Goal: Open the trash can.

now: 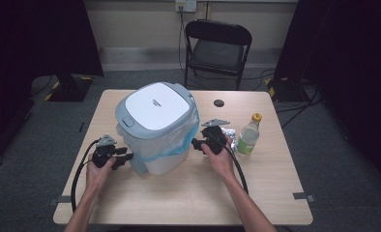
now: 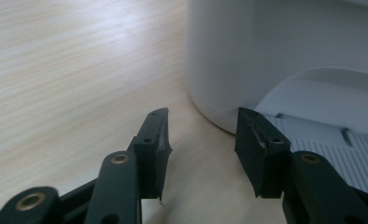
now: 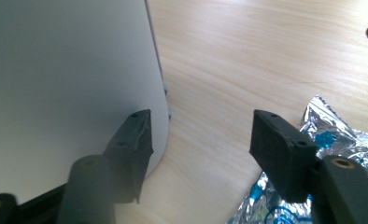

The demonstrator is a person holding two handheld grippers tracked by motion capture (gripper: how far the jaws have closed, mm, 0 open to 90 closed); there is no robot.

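Two grippers flank white plastic pedal bin with blue liner (image 1: 157,130) mid-table: left gripper (image 1: 123,157) gaping, empty, at pedal; right gripper (image 1: 197,143) gaping, empty, beside wall. Step: approach. Next: press pedal, lid closed.

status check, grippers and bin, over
Left gripper open, empty, at bin pedal. Right gripper open beside bin. Foil wrapper, bottle nearby.

Materials and finishes on the worktop

Worktop (image 1: 188,193): pale wood-grain laminate, smooth, matt. Bin (image 1: 155,126): white and grey plastic, satin, with thin translucent blue liner (image 1: 188,140). Wrapper (image 3: 331,135): crinkled shiny foil. Bottle (image 1: 249,135): clear glossy plastic. Gripper pads (image 2: 259,149): matt black, ribbed.
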